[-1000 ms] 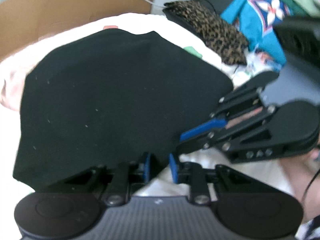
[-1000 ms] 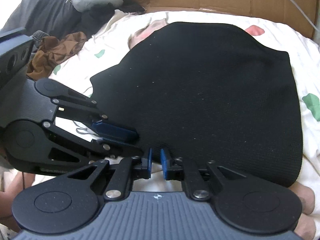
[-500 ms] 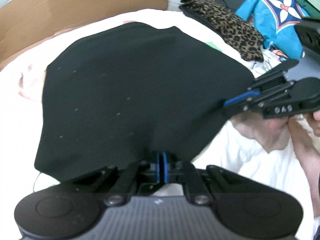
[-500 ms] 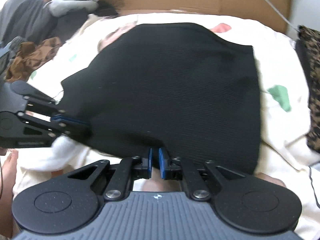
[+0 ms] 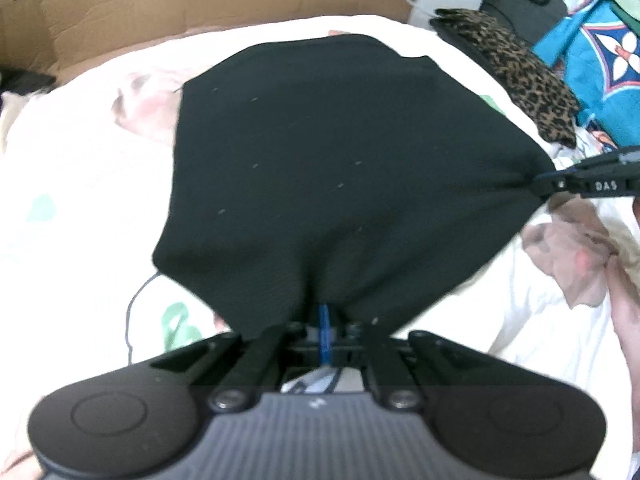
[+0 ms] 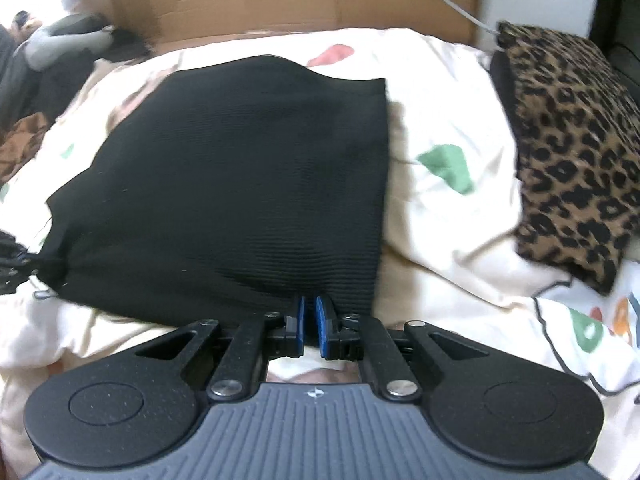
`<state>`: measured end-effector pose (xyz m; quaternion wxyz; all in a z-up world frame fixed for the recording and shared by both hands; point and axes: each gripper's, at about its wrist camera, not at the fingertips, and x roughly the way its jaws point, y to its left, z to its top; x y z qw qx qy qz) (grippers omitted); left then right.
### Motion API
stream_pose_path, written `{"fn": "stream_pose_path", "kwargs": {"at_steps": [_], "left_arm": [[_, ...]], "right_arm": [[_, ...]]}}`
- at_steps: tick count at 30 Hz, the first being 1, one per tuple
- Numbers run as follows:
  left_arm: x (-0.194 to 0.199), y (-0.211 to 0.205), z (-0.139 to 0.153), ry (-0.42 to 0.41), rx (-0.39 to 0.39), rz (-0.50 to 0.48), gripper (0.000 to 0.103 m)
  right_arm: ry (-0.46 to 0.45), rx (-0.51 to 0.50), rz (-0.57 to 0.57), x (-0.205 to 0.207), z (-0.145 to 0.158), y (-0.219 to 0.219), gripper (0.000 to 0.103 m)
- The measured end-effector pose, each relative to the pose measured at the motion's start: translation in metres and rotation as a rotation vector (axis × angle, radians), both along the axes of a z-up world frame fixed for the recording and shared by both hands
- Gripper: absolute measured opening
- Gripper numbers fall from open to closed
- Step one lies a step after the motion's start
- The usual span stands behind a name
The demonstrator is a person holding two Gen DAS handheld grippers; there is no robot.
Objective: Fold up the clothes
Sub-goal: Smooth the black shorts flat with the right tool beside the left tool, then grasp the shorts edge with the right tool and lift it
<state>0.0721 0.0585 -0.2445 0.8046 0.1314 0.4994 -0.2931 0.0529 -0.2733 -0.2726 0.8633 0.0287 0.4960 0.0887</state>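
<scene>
- Pinching the near hem of the black knit garment (image 5: 340,152), the left gripper (image 5: 324,320) has its blue pads clamped together on the cloth; a second ago they stood apart around it.
- Gripping the same hem further along, the right gripper (image 6: 309,316) pinches cloth between pads that leave a narrow gap.
- Since that earlier moment the two grippers have drawn apart, and the hem now runs taut between them, puckered at each pinch.
- My reading: both corners are secured, so the lift-and-fold can begin.
- The garment lies spread on the patterned bedding (image 6: 440,208), beside a leopard-print cushion (image 6: 568,152).
- Sleeves and neckline are not visible; motion blur softens the edges.
</scene>
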Motion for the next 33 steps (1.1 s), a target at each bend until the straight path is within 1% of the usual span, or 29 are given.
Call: {"fn": "stream_pose_path", "kwargs": {"at_steps": [3, 6, 8, 9, 10, 13, 16, 21, 22, 24, 26, 27, 28, 29, 30, 33], "left_arm": [[0.0, 0.006, 0.001, -0.011, 0.026, 0.018, 0.003], [0.002, 0.016, 0.001, 0.002, 0.043, 0.058, 0.003], [0.003, 0.022, 0.002, 0.007, 0.058, 0.086, 0.006], [0.004, 0.025, 0.004, 0.006, 0.067, 0.102, 0.011], [0.004, 0.028, 0.005, 0.005, 0.071, 0.123, 0.019], [0.005, 0.038, 0.01, 0.016, 0.066, 0.172, 0.02], [0.005, 0.045, 0.014, 0.035, 0.041, 0.209, 0.02], [0.007, 0.051, 0.018, 0.08, -0.04, 0.247, 0.022], [0.008, 0.051, 0.018, 0.088, -0.051, 0.251, 0.023], [0.007, 0.05, 0.015, 0.111, -0.074, 0.261, 0.03], [0.009, 0.052, 0.01, 0.138, -0.096, 0.273, 0.031], [0.01, 0.052, 0.008, 0.142, -0.096, 0.277, 0.031], [0.011, 0.052, 0.006, 0.146, -0.095, 0.28, 0.032], [0.013, 0.052, 0.004, 0.149, -0.094, 0.283, 0.032], [0.014, 0.052, 0.002, 0.154, -0.096, 0.287, 0.032], [0.017, 0.052, -0.001, 0.168, -0.113, 0.301, 0.032]], "right_arm": [[0.003, -0.003, -0.011, 0.001, -0.002, -0.006, 0.01], [-0.003, -0.016, -0.02, 0.002, 0.0, -0.009, 0.01], [-0.002, -0.015, -0.038, 0.002, 0.001, -0.012, 0.01], [-0.002, -0.017, -0.042, 0.001, 0.003, -0.013, 0.011], [-0.004, -0.022, -0.045, 0.001, 0.004, -0.013, 0.011], [-0.016, -0.039, -0.055, -0.002, 0.011, -0.015, 0.011], [-0.014, -0.034, -0.1, -0.005, 0.017, -0.022, 0.014], [0.024, 0.124, -0.155, -0.008, 0.019, -0.04, 0.015], [0.036, 0.164, -0.165, -0.009, 0.017, -0.043, 0.015], [0.067, 0.246, -0.196, -0.01, 0.012, -0.047, 0.016], [0.106, 0.325, -0.231, -0.011, 0.004, -0.051, 0.016], [0.117, 0.354, -0.244, -0.012, 0.0, -0.052, 0.017], [0.125, 0.375, -0.254, -0.012, -0.003, -0.053, 0.022], [0.132, 0.394, -0.264, -0.011, -0.007, -0.053, 0.037], [0.14, 0.406, -0.274, -0.011, -0.01, -0.054, 0.041], [0.164, 0.449, -0.306, -0.01, -0.021, -0.056, 0.041]]}}
